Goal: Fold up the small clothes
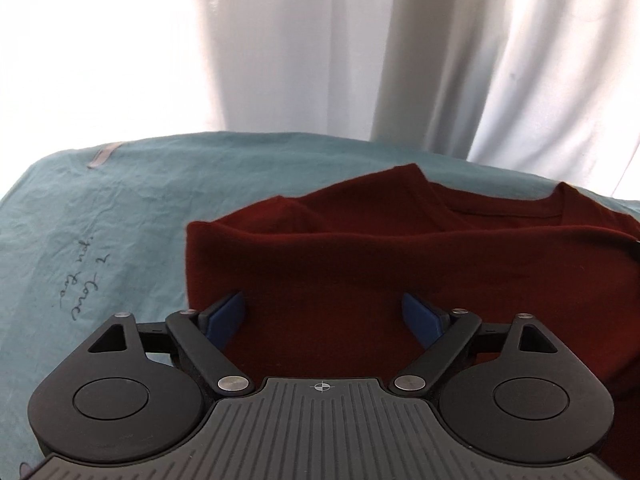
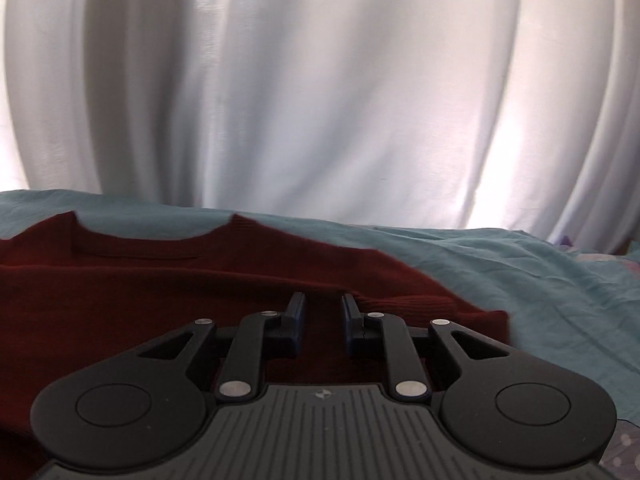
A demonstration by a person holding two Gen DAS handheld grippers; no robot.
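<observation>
Your left gripper (image 1: 322,314) is mostly black. It has two flat round parts, one on each side, each with a circle pressed into its top. Black bars run from them to the fingers (image 1: 225,318), and shiny silver screws sit at the joints. The fingers have blue pads. In the middle sits a grey plate with straight ridges and a small white cross-in-a-circle mark.

Your right gripper (image 2: 322,316) looks the same: black round parts, black bars with triangle holes, silver screws, dark blue pads (image 2: 297,312) and a grey ridged plate with a small faint white mark.
</observation>
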